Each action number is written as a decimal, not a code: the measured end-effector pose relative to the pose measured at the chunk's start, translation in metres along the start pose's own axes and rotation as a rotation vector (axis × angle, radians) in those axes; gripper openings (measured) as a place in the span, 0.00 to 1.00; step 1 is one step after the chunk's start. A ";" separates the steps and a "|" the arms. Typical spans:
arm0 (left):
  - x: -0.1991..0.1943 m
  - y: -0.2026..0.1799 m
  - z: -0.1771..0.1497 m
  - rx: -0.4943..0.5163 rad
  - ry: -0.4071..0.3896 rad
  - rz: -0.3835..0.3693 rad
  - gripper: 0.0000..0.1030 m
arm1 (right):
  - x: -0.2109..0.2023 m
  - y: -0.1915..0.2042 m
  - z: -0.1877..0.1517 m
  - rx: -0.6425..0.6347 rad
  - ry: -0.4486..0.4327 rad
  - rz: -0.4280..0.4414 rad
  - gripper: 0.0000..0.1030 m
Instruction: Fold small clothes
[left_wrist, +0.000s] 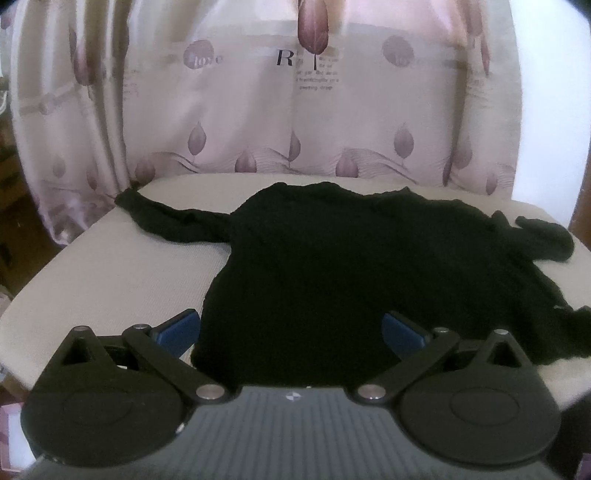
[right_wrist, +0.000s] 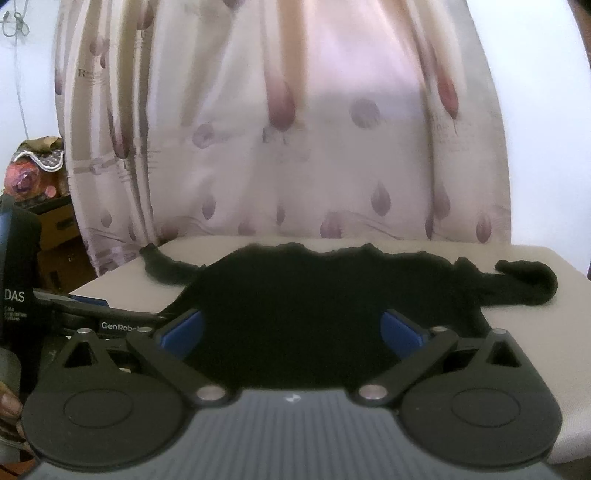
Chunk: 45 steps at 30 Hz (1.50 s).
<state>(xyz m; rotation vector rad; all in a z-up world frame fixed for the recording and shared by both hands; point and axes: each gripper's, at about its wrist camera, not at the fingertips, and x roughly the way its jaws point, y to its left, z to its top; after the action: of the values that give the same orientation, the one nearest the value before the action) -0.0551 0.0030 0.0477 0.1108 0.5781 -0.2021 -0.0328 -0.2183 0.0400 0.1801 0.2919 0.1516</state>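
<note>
The black garment (left_wrist: 332, 266) lies spread flat across the beige table (left_wrist: 110, 266), filling mid-frame, sleeves trailing to upper left and right (ready for folding). Left gripper (left_wrist: 291, 332) and right gripper (right_wrist: 291, 332) both gape wide at its near hem, holding nothing

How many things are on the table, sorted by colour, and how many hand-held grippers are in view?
Black garment lying spread on the beige table: 1
Hand-held grippers with blue pads, left hand-held gripper and right hand-held gripper, both open: 2
Total: 3
</note>
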 end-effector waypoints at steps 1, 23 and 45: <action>0.003 -0.004 0.006 0.005 0.007 0.008 1.00 | 0.003 -0.001 0.001 0.005 0.002 -0.002 1.00; 0.124 -0.052 0.058 -0.028 0.079 0.086 1.00 | 0.069 -0.034 0.001 0.096 0.102 -0.002 1.00; 0.222 0.051 0.102 -0.022 0.116 0.252 1.00 | 0.103 -0.049 -0.014 0.170 0.205 0.016 1.00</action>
<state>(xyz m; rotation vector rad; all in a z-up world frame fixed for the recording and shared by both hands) 0.1916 0.0012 0.0126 0.1739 0.6759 0.0555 0.0661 -0.2455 -0.0110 0.3368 0.5078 0.1613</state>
